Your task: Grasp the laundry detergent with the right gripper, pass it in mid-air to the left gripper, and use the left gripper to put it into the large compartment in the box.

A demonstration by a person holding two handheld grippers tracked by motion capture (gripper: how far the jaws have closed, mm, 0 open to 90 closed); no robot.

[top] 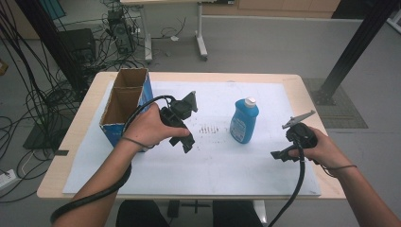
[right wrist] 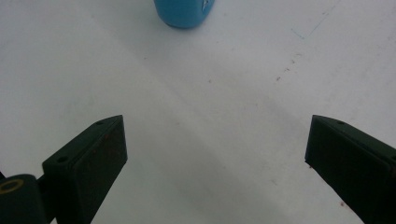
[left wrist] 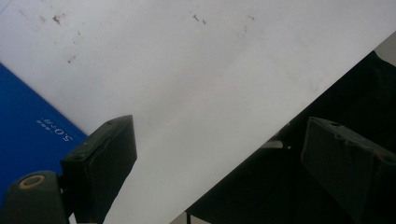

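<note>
A blue bottle with a white cap stands upright on the white sheet, right of centre. An open-topped blue cardboard box stands at the sheet's left side. My left gripper hovers just right of the box, its jaws wide apart and empty. In the left gripper view the left gripper looks down on the sheet, with the box's blue wall at the left. My right gripper, low over the sheet right of the bottle, stands open and empty. In the right gripper view the right gripper faces the bottle's base.
The wooden table shows around the sheet, and its near edge lies close under both hands. Faint dark marks dot the sheet between box and bottle. Cables and equipment crowd the floor behind.
</note>
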